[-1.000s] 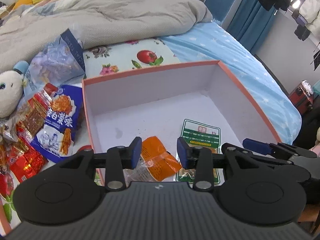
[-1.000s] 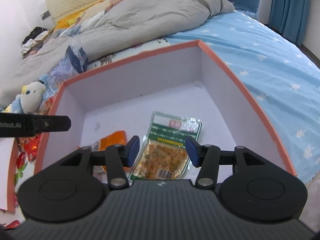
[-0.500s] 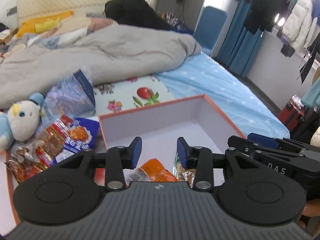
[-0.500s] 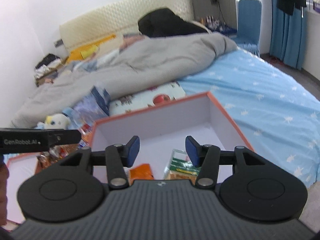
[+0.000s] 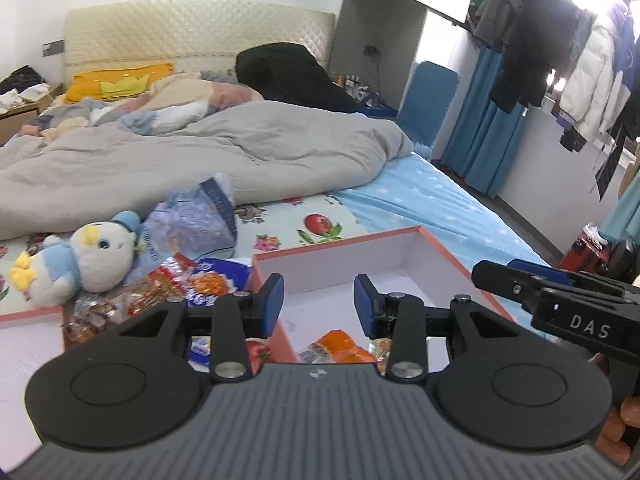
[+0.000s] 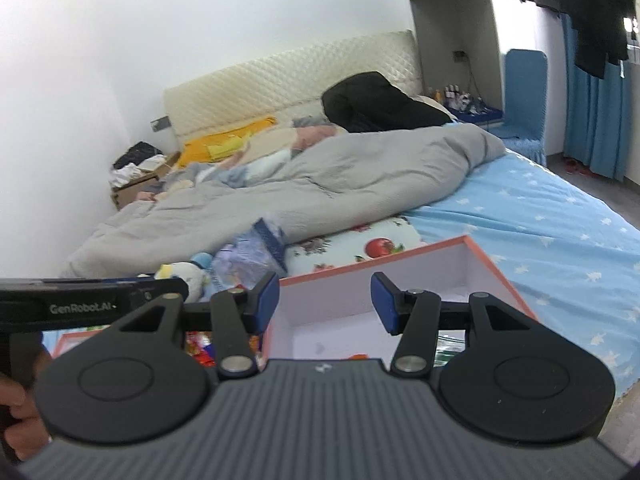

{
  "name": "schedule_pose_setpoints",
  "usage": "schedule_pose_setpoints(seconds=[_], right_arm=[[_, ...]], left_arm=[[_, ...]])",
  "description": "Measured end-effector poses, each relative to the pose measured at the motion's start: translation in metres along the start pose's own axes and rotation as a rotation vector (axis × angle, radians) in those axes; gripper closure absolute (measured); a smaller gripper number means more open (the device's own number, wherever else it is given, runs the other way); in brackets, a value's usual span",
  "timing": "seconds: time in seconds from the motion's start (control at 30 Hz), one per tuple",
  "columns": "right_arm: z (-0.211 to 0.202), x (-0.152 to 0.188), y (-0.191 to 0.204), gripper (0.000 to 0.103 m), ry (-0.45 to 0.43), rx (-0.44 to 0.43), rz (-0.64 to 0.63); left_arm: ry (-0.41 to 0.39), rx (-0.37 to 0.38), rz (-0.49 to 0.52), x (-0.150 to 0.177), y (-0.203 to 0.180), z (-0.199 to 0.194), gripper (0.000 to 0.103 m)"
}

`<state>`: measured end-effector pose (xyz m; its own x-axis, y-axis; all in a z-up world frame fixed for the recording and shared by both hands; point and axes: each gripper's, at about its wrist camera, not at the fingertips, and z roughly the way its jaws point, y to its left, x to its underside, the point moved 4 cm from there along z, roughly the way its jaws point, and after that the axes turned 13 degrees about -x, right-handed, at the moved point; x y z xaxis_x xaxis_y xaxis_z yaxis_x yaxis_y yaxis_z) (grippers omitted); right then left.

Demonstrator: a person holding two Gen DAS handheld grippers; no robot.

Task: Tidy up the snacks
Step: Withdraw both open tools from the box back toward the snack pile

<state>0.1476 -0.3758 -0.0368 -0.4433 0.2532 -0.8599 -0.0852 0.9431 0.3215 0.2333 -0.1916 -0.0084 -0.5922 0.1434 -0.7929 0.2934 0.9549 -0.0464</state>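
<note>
An orange-rimmed white box (image 5: 404, 258) (image 6: 472, 264) lies on the bed. Inside it, an orange snack packet (image 5: 336, 346) shows below my left gripper (image 5: 319, 305), which hangs above the box's near left corner, open and empty. A green-edged packet (image 6: 450, 346) peeks out under my right gripper (image 6: 325, 304), also open and empty, high over the box. Loose snack packets (image 5: 176, 288) are heaped left of the box, with a blue-and-white bag (image 5: 224, 276) among them. The right gripper's side (image 5: 560, 300) crosses the left wrist view at the right.
A plush duck (image 5: 80, 256) and a crumpled blue bag (image 5: 192, 224) lie beyond the snack pile. A grey duvet (image 6: 320, 192) covers the bed's far half. The box lid (image 5: 28, 344) sits at the left. A blue chair (image 6: 524, 100) and curtains stand past the bed.
Both grippers have risen and tilted up, away from the box. The box and packets now sit low in both views and the headboard and walls have come into sight.
</note>
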Motion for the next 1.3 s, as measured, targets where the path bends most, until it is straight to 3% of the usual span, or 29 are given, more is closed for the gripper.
schedule_pose_setpoints(seconds=[0.6, 0.9, 1.3], right_arm=[[0.005, 0.034, 0.082, 0.05, 0.033, -0.106, -0.069], [0.014, 0.064, 0.109, 0.05, 0.089, -0.146, -0.074], [0.023, 0.093, 0.123, 0.05, 0.173, -0.168, -0.069]], left_arm=[[-0.039, -0.098, -0.092, 0.049, 0.089, -0.062, 0.059], [-0.009, -0.144, -0.149, 0.084, 0.124, -0.075, 0.059], [0.053, -0.186, -0.181, 0.111, 0.142, -0.072, 0.059]])
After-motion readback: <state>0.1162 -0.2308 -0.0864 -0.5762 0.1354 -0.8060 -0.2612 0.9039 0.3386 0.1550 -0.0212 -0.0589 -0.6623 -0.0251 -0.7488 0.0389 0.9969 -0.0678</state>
